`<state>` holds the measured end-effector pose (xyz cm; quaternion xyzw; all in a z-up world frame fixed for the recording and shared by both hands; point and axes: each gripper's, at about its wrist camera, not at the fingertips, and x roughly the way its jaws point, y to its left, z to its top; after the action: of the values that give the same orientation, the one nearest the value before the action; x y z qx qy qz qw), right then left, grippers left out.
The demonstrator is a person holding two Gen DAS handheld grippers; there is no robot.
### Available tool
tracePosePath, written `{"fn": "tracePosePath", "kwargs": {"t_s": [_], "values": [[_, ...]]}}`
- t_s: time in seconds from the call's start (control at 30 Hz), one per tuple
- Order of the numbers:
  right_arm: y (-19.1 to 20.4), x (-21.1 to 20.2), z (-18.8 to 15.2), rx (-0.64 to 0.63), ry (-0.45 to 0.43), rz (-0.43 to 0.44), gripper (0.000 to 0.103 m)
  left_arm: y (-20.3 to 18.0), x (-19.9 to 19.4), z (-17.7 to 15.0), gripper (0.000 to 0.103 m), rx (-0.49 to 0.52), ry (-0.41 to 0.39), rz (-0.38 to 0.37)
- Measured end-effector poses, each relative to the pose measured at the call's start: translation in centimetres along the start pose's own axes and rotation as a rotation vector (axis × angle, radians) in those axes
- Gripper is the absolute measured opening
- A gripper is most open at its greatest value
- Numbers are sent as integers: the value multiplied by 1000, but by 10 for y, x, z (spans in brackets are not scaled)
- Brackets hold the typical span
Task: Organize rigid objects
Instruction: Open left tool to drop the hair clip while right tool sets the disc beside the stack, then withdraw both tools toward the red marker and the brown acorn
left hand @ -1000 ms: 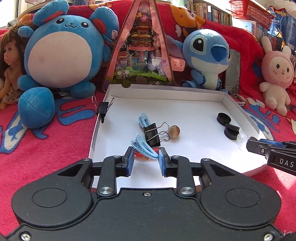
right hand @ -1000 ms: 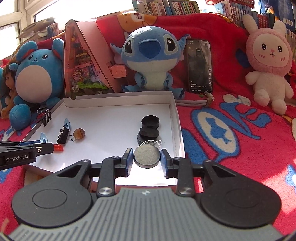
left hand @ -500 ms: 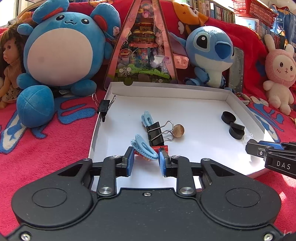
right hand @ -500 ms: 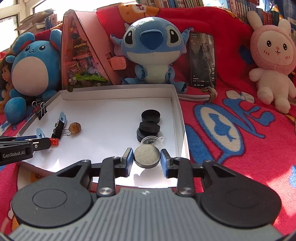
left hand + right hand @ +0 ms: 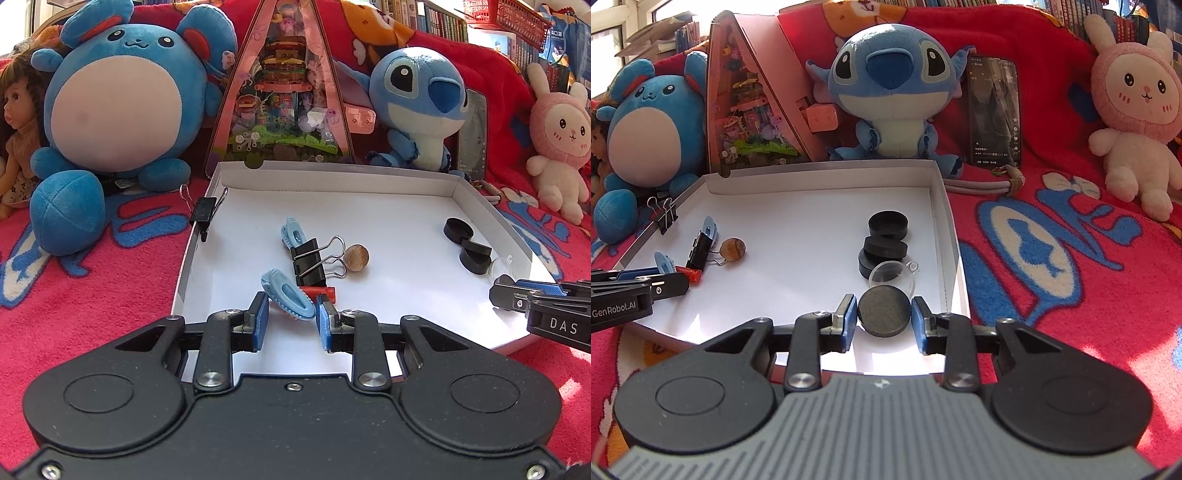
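A white shallow box [image 5: 332, 177] [image 5: 820, 177] holds small objects. My left gripper [image 5: 290, 314] is shut on a light blue clip [image 5: 286, 293] near the box's front edge, with a red piece [image 5: 319, 293] just behind it. A black binder clip [image 5: 310, 260], a second blue clip [image 5: 291, 230] and a brown bead [image 5: 356, 256] lie beyond. My right gripper [image 5: 884, 317] is shut on a dark grey disc [image 5: 883, 315] over the box's front right corner. A clear dome lid [image 5: 892, 277] and black caps [image 5: 886, 236] lie just ahead.
Another binder clip [image 5: 203, 212] is clamped on the box's left wall. Plush toys, a blue round one [image 5: 110, 103], Stitch [image 5: 890, 92] and a pink rabbit [image 5: 1134, 103], a pink triangular box [image 5: 280, 92] and a phone [image 5: 993, 110] stand behind on a red blanket.
Both grippers have drawn slightly back and up from the box with their objects held. The objects lying in the box have not moved.
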<state>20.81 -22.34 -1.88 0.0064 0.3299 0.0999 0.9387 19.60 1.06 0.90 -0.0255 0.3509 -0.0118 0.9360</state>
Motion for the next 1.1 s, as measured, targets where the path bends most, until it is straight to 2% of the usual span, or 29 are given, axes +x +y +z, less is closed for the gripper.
{"fn": "tracePosePath", "kwargs": {"t_s": [0.33,0.5,0.57,0.8,1.1], "values": [[-1,-4,0,3,-4,15,42,1,-8,1,27,-4,-5,-12],[0,-9,0,-2,-13,21,47,-2,-15,0,37,11,-13,-17],[0,-11,0,-1,-17,26,55,-3,-18,0,39,19,-15,-19],[5,-24,-2,-23,-43,39,61,-7,-31,-4,54,40,-28,-28],[10,-45,-10,-61,-72,65,67,-12,-55,-11,65,62,-51,-55]]}}
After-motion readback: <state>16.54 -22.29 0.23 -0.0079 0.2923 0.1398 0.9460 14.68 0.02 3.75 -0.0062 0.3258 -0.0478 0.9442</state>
